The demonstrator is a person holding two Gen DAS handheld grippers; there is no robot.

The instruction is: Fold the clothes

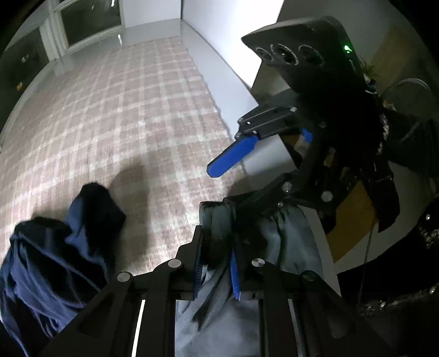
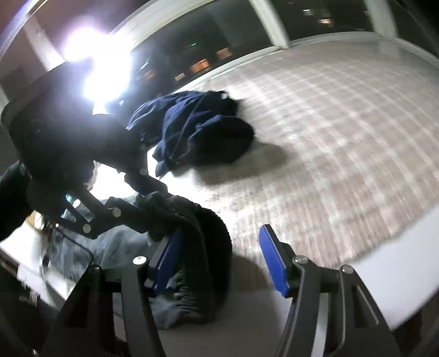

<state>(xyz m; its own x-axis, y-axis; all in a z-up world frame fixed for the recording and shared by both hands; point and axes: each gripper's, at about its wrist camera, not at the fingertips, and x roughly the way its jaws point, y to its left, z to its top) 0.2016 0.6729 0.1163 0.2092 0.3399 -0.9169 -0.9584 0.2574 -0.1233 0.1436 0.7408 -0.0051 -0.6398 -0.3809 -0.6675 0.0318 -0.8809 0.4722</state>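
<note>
Grey-blue soft fabric garment with a dark gathered elastic band point(image 1: 285, 236): bunched at the near edge of the rug, directly below both grippers, partly lifted. In the right wrist view its ribbed dark band point(image 2: 211, 247) arches up between the two tools, with pale grey cloth crumpled beneath.

Left gripper point(image 1: 216, 269): black frame, blue-padded fingers point(image 1: 235, 277) drawn close together, pinching a fold of the grey-blue garment; cloth fills the narrow gap and hangs below it. From the right wrist view this gripper appears as a dark silhouette against glare, its tip buried in the garment.

Right gripper point(image 2: 222, 261): black frame, blue-padded fingers point(image 2: 274, 263) spread apart. One finger lies against the garment's dark band; the other stands clear over the rug. The pads are not pressed on the cloth. In the left wrist view one blue finger of it points out over the rug, the other is hidden behind the cloth.

Navy blue crumpled cloth garment point(image 2: 197, 129): loose heap on the rug, well apart from the grey-blue garment.

Pinkish plaid-patterned pile rug point(image 1: 131, 115): covers the floor, carries both garments.

White wall with skirting point(image 1: 219, 33): borders the rug's far side.

Dark window with white frame point(image 2: 274, 24): beyond the rug.
</note>
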